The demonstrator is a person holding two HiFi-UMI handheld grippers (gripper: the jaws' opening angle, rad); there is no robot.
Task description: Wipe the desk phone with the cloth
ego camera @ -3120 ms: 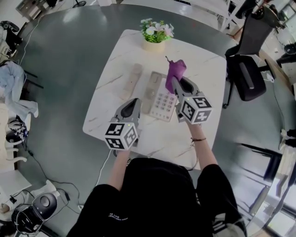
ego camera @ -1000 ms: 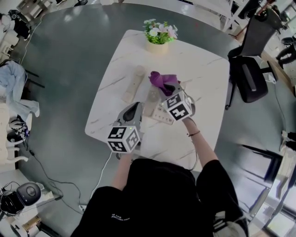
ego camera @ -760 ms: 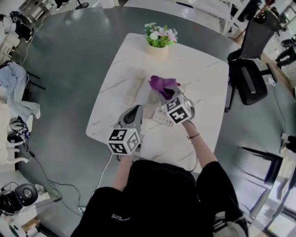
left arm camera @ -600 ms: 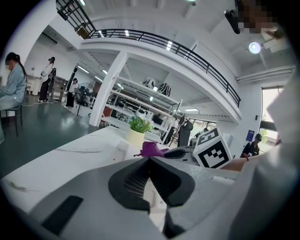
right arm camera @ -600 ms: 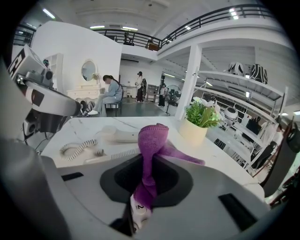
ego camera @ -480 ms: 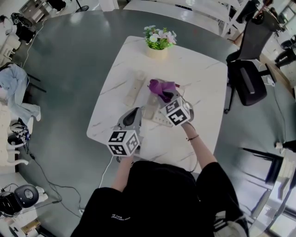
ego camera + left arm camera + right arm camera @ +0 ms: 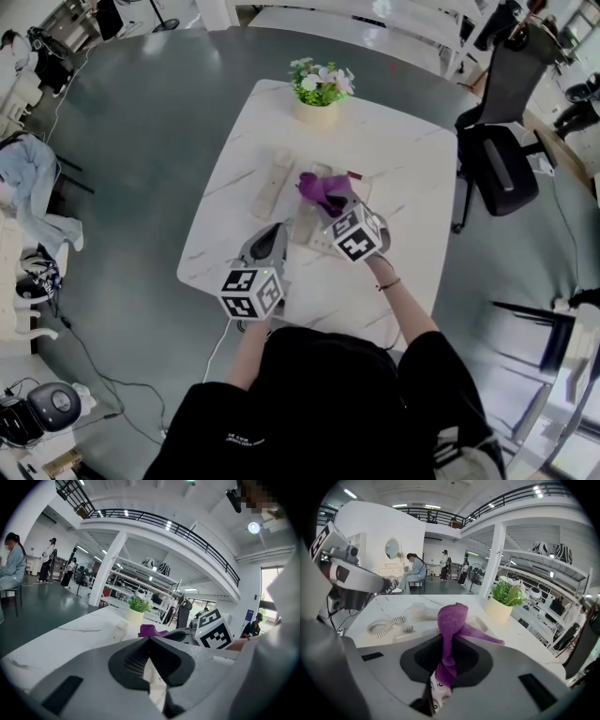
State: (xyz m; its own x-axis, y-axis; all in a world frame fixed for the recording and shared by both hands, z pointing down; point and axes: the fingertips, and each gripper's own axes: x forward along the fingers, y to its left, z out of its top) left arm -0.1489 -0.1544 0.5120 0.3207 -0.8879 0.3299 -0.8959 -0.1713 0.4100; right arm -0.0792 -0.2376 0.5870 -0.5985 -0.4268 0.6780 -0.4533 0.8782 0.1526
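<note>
Cloth [image 7: 322, 187] over phone [image 7: 307, 225]
Right gripper [image 7: 335, 208] clenches the cloth; left gripper [image 7: 268, 240], closed on nothing, waits at the phone's 7 o'clock.

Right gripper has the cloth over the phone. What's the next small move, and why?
Probably ease the right gripper down and forward so the cloth presses flat on the phone, then start a stroke. Its jaws are shut on the cloth, which sticks up bunched above the phone; firm contact isn't clear.
</note>
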